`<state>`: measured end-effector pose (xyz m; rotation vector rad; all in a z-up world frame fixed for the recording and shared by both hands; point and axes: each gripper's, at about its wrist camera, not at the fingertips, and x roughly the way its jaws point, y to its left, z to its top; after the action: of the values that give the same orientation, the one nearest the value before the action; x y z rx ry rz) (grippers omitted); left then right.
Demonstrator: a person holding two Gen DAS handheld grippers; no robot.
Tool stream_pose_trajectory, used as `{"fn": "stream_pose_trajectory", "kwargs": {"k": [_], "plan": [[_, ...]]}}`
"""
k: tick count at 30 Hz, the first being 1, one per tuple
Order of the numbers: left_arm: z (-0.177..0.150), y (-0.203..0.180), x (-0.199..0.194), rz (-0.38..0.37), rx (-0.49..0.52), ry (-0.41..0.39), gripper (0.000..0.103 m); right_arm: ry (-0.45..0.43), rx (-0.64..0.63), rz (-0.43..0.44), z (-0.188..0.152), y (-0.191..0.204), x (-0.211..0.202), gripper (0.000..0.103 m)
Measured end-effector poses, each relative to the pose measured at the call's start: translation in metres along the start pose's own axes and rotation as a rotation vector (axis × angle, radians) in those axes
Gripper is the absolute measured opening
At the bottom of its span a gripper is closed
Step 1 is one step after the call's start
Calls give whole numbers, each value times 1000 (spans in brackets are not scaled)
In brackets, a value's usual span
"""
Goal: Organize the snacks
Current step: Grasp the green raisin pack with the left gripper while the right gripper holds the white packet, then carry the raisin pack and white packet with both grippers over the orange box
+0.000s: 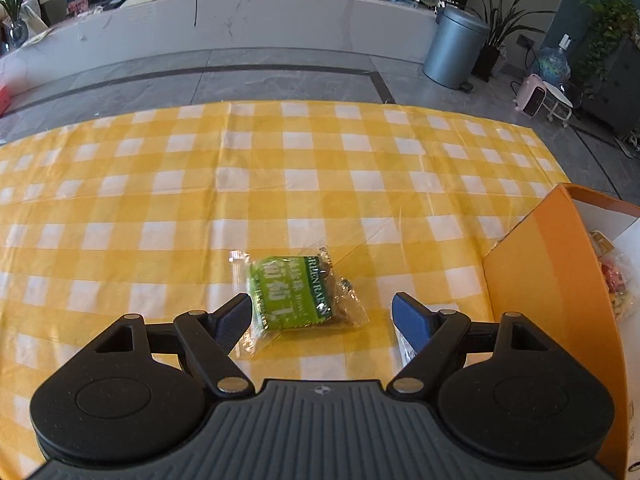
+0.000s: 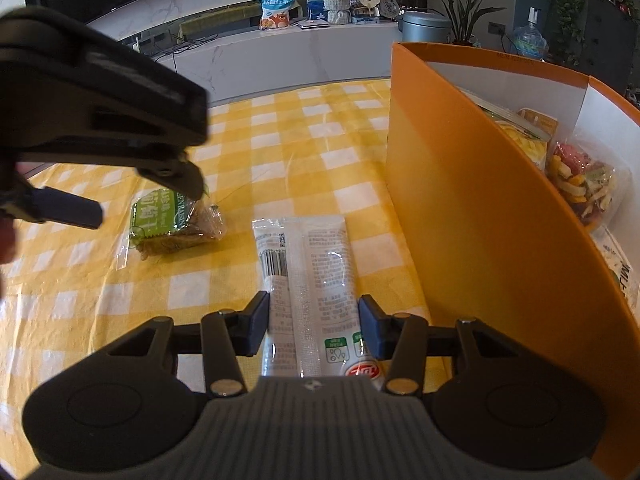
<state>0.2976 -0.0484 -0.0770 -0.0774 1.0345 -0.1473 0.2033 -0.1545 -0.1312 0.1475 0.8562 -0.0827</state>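
We see the left gripper (image 1: pixel 322 316) spread wide over the green raisin packet (image 1: pixel 294 294) lying on the yellow checked tablecloth (image 1: pixel 160 200). Our right gripper (image 2: pixel 314 320) clamps the white snack pouch (image 2: pixel 310 276) beside the orange box (image 2: pixel 460 200), which holds 2 visible snack bags.

Green raisin packet (image 1: pixel 291 294) lies flat on the yellow checked cloth, clear wrapper ends crinkled, its label facing up. Just beside it lies the long white snack pack (image 2: pixel 310 280), printed back and barcode up, pointing away down the table. The orange box (image 2: pixel 472 208) stands alongside (already holding bagged colourful snacks (image 2: pixel 580 184)).
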Motion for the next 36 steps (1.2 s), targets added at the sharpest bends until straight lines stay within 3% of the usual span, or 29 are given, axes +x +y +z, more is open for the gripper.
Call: {"fn": "stream_pose_trajectory", "kwargs": {"k": [3, 7, 11, 14, 15, 16, 20, 31, 36], "plan": [[2, -2, 13, 42, -3, 14, 97, 6, 29, 21, 2, -4, 0, 47], [5, -10, 33, 142, 63, 27, 100, 9, 31, 26, 2, -3, 0, 47], [3, 3, 50, 146, -11, 39, 103, 12, 13, 39, 1, 2, 0, 47], [-2, 8, 44, 147, -25, -9, 87, 12, 11, 41, 1, 2, 1, 47], [-4, 9, 41, 151, -19, -18, 77, 13, 14, 42, 1, 2, 1, 47], [-7, 11, 38, 152, -16, -32, 74, 13, 18, 43, 2, 1, 2, 47], [-18, 28, 24, 70, -75, -53, 73, 1, -16, 15, 2, 5, 0, 47], [-63, 59, -43, 11, -162, -191, 73, -49, -8, 57, 7, 4, -16, 47], [-78, 62, -79, -116, -213, -230, 73, -94, -10, 105, 13, 6, -33, 47]]}}
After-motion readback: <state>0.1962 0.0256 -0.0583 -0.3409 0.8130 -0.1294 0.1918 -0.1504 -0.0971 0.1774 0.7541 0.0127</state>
